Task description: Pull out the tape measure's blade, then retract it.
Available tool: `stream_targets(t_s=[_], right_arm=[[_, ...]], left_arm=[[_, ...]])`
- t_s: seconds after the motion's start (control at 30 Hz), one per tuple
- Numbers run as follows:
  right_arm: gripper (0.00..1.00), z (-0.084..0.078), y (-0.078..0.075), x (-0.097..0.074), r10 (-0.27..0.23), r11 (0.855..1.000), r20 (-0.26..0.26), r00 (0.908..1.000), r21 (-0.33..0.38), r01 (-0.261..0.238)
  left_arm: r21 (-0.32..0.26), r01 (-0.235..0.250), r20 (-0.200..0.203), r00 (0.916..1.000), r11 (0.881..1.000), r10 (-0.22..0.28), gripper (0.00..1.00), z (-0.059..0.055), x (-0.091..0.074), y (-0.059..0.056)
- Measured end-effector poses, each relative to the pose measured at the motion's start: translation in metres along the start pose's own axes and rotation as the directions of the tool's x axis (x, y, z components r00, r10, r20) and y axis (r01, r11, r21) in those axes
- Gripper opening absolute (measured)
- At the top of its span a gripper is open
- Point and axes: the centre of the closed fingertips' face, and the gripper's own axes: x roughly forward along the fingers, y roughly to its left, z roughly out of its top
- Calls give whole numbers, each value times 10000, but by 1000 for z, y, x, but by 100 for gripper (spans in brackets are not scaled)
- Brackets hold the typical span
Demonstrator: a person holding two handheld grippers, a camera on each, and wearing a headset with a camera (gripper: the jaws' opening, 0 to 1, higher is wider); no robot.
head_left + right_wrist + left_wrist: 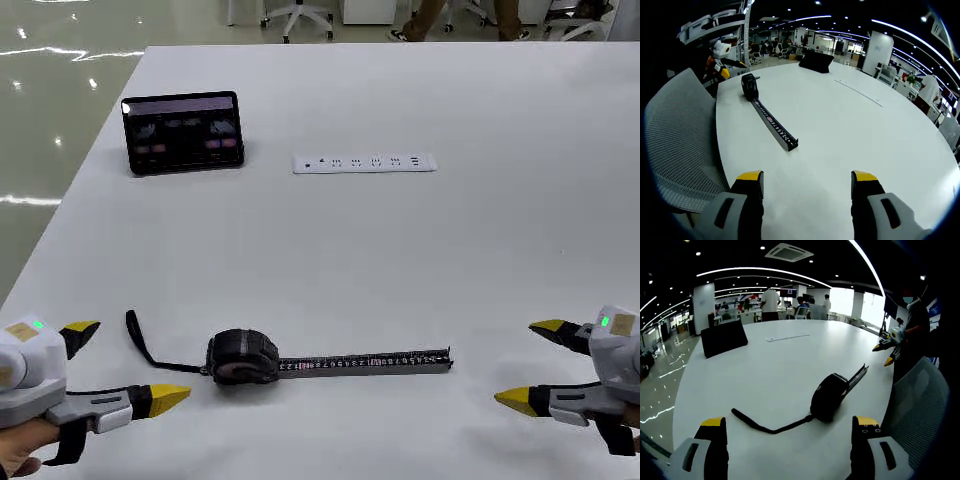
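A black tape measure point(241, 357) lies on the white table near its front edge, its blade point(365, 363) drawn out to the right and lying flat, a black wrist strap point(143, 343) trailing left. My left gripper point(125, 365) stands open to the left of the case, apart from it; the case point(829, 395) and strap point(771, 425) lie ahead of its yellow-tipped fingers. My right gripper point(540, 364) stands open at the right, short of the blade's end hook point(791, 145). The case point(749, 85) lies far beyond. Neither gripper holds anything.
A dark tablet point(182, 132) stands propped at the back left of the table point(480, 230). A white power strip point(364, 163) lies behind the middle. A grey mesh chair point(680, 135) stands at the table's near edge. People and office chairs are far behind.
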Motion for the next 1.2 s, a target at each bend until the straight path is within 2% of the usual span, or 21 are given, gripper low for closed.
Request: stream_targets(t_s=[0.13,0.2,0.33,0.4,0.57,0.87,0.9,0.93,1.03,1.2], right_arm=[[75,-9,-1,-14,-304,9992,30,9995,280,303],[80,-9,-2,-23,-471,9965,279,9985,710,450],[88,-19,-2,-36,-734,9935,332,9967,898,702],[94,-24,1,-42,-905,9911,347,9953,1009,866],[99,-32,4,-51,-1077,9874,303,9937,1202,1034],[100,-34,-5,-56,-1260,9855,145,9919,1165,1235],[100,-34,-6,-56,-1279,9852,142,9917,1166,1254],[100,-34,-7,-56,-1313,9843,138,9913,1212,1287],[100,-33,-9,-56,-1376,9837,170,9903,1191,1347],[100,-30,-3,-55,-1129,9857,174,9934,1277,1098]], left_arm=[[-88,-117,202,9997,9999,119,100,-2,-15,1],[12,-133,189,9997,9999,133,100,-4,-21,1],[39,-108,181,9998,9999,107,100,-5,-30,5],[67,-141,250,9996,9999,139,100,-3,-32,7],[156,-166,330,9993,9997,160,100,2,-29,10],[20,-64,414,9991,10000,63,100,-3,-27,0],[1,-153,372,9992,9999,153,100,-4,-27,2],[107,-444,305,9986,9990,441,100,-5,-28,7],[-106,-224,545,9982,9997,230,100,-1,-30,3],[-113,-80,327,9994,9999,84,100,-6,-29,1]])
